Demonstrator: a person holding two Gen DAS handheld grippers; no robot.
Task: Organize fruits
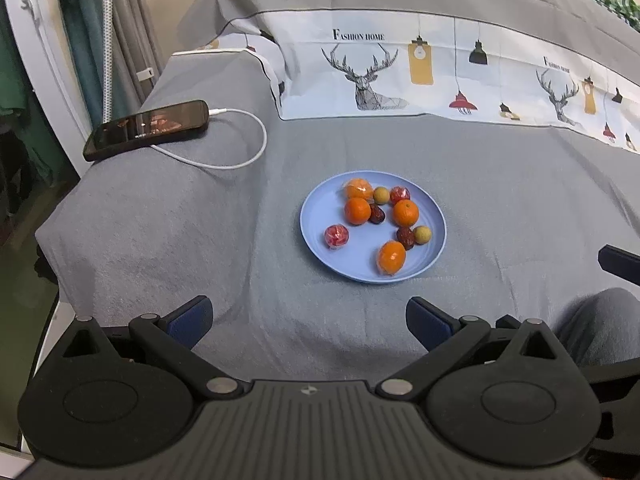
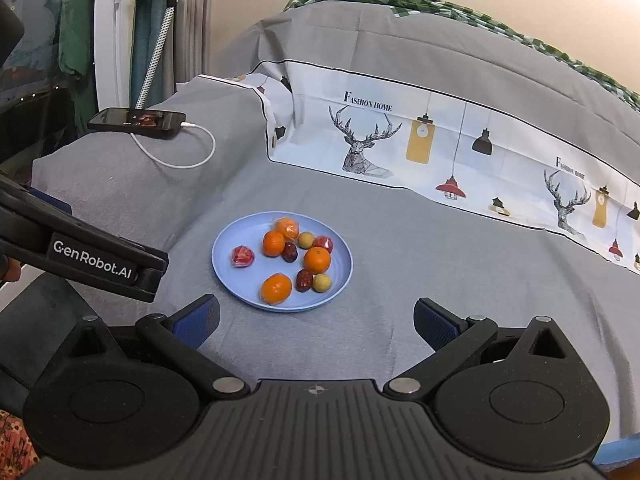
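A: Fruit location?

B: All of it sits on the blue plate (image 1: 434,216) on the grey bedspread (image 1: 200,240). Four oranges: two bare (image 1: 357,211) (image 1: 405,213), two in clear wrap, at 12 o'clock (image 1: 359,189) and 6 o'clock (image 1: 391,257). Two dark red dates (image 1: 377,214) (image 1: 405,237), two tan round fruits, likely longans (image 1: 381,195) (image 1: 421,235), two red wrapped pieces at 9 o'clock (image 1: 336,236) and 1 o'clock (image 1: 399,195). Kinds are mixed, not grouped.

A: Tongs?

B: Left gripper (image 1: 309,320) has fingers spread wide, nothing between them. Right gripper (image 2: 316,320) the same. Both hang short of the plate's 6 o'clock rim.

A: Handling?

B: Judgement only: everything is light. Oranges are firm but round, so they will roll; pads should close across the equator. Wrapped ones look slick, film may slide or crinkle, so squeeze the body, not loose wrap. Dates are small, wrinkled and softish; take them across the short axis, gently. Longans are small and hard-shelled and could pop out of a pinch.

A: Hazards?

B: Date touches the bare orange near centre; another touches a longan at 4 o'clock. Little finger clearance there. Phone (image 1: 146,128) with cable (image 1: 240,152) lies well apart at 10 o'clock.
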